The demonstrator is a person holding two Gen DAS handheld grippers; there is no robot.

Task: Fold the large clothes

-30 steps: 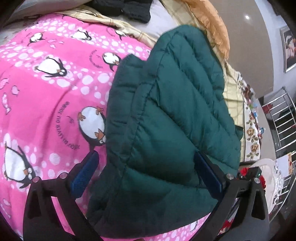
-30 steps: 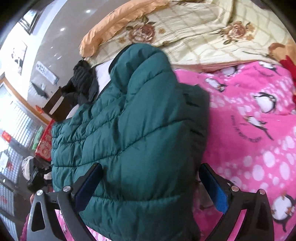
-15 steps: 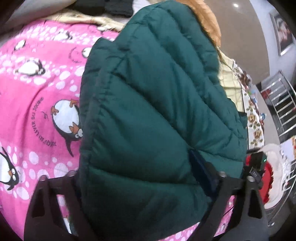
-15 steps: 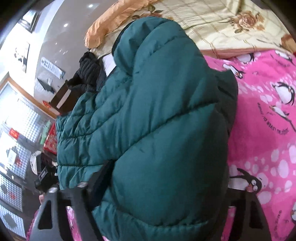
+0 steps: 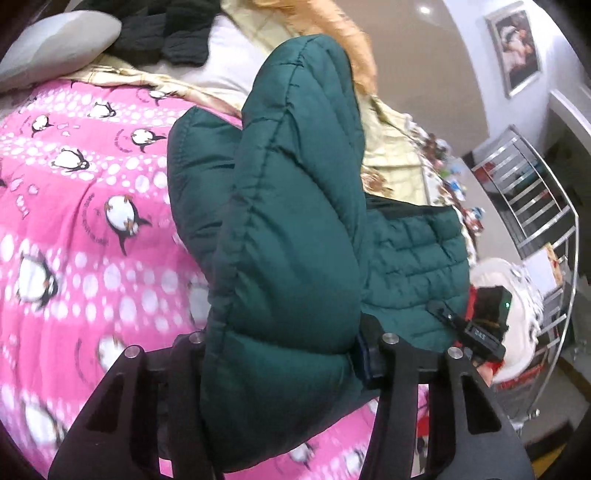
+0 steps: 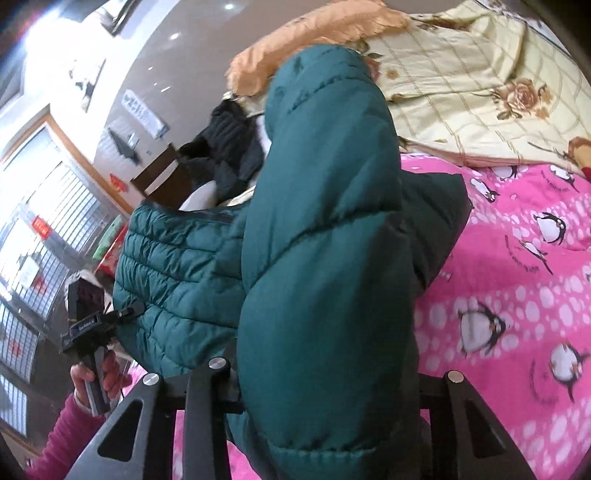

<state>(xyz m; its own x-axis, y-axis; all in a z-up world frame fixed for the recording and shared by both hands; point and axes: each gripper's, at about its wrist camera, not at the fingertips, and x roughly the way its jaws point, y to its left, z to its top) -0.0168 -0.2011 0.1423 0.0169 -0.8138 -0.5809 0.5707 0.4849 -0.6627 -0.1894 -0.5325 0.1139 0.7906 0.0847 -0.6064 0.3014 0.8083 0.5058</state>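
The left gripper [image 5: 284, 350] has its fingers [image 5: 364, 356] pressed in on a thick fold of the dark green puffer jacket [image 5: 295, 206], the padding bulging out between them. The right gripper [image 6: 325, 384] has its fingers clamped on another bunched fold of the same jacket [image 6: 325, 229]; the pads themselves are buried in the fabric. Between the two grips the jacket stands up off the bed in tall quilted ridges, with a flatter quilted panel spreading out sideways behind the raised part.

Under it lies a pink penguin-print blanket [image 5: 92, 221], which covers the near side of the bed. Beyond the jacket is a cream floral quilt [image 6: 480, 85] with an orange edge [image 6: 314, 33], and next to that a heap of black knitted clothing [image 5: 159, 33] beside a grey pillow [image 5: 55, 48].

In the right wrist view, the person's left hand [image 6: 94, 373], in a pink sleeve, grips the other gripper's handle at the far side of the jacket. A metal rack [image 5: 532, 206] stands against the wall beyond the bed.
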